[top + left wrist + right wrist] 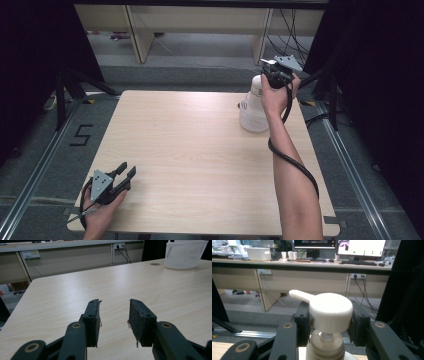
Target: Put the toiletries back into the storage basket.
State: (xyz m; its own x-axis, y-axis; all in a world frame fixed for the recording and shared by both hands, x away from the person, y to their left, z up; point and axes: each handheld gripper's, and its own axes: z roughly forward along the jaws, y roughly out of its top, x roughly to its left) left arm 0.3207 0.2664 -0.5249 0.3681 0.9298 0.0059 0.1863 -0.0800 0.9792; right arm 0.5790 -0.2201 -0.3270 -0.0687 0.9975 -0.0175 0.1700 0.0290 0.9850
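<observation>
At table's far right, white pump bottle (253, 107)

A single readable sign is showing in the high view: a black figure "5" (81, 135), made of dark tape strips, is lying on the grey floor just to the left of the wooden table (200, 165), beside its left edge and nearer its far corner than its near one. On the white pump bottle (253, 111), which is standing at the far right of that table, a small greenish label is showing low on the side, but its print is too small to read.
</observation>
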